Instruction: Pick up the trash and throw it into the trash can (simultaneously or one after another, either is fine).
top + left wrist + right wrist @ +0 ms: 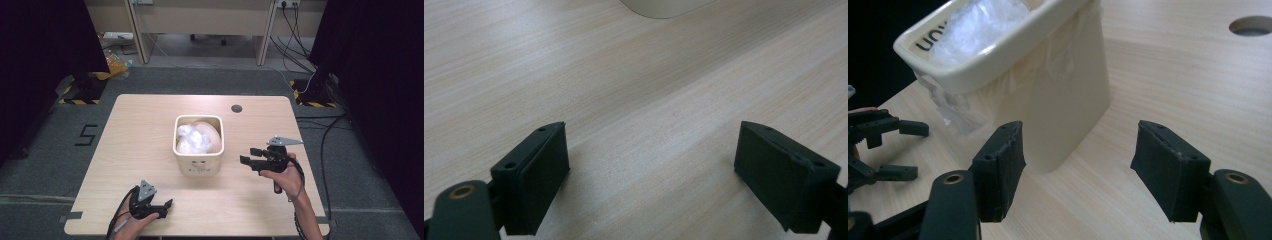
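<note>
A cream bin (198,162) stands at the middle of the wooden table (140,145), lined with a clear plastic bag (197,139) bunched inside it. In the right gripper view the bin (1063,100) rises just ahead, with bag film (955,112) hanging out under its rim. My right gripper (250,156) hovers to the right of the bin, pointing at it, jaws open and empty (1075,170). My left gripper (169,206) rests low near the front edge, left of the bin, open with bare wood between its jaws (651,172).
A round cable hole (236,108) sits in the table's far right part. Beyond the table are desk legs, cables on the floor and dark curtains on both sides. Bare wood lies on either side of the bin.
</note>
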Demonstrator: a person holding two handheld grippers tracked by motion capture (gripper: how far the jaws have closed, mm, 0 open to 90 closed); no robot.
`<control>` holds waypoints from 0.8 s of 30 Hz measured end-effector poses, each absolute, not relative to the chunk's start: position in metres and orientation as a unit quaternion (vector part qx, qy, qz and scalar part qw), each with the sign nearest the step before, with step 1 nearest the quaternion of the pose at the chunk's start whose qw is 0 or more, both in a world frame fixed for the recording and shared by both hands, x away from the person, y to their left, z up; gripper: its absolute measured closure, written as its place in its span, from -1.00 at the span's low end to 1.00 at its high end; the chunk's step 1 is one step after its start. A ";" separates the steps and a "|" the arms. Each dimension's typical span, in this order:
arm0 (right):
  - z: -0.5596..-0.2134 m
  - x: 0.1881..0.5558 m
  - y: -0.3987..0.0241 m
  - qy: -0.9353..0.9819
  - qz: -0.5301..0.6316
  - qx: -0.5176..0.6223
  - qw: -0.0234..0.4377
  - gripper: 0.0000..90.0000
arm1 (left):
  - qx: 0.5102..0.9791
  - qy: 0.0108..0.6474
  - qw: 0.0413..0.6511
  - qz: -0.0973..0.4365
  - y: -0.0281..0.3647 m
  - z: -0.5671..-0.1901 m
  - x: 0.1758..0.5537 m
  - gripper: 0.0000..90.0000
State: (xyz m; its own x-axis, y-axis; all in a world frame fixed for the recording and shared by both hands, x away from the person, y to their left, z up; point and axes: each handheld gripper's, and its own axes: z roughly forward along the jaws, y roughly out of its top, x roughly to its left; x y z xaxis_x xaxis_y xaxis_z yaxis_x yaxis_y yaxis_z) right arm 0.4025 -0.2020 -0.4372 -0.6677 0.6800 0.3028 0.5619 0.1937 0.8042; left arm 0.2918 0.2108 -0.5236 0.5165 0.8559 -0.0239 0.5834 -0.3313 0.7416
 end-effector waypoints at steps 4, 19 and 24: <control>-0.444 0.400 -0.206 0.771 0.485 0.409 0.056 -0.18 | 0.793 0.453 0.359 0.190 0.211 -0.524 0.292 -0.71; -0.461 0.392 -0.207 0.776 0.470 0.416 0.052 -0.24 | 0.794 0.453 0.359 0.190 0.211 -0.524 0.292 -0.70; -0.470 0.389 -0.207 0.784 0.456 0.419 0.050 -0.31 | 0.793 0.453 0.359 0.190 0.211 -0.524 0.292 -0.70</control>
State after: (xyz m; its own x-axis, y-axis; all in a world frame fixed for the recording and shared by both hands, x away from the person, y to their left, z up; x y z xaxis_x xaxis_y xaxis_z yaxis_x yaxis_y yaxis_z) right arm 0.3888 -0.2074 -0.4696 -0.6442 0.7019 0.3040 0.6115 0.2339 0.7559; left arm 0.2919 0.2110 -0.5236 0.5171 0.8556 -0.0245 0.5832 -0.3312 0.7418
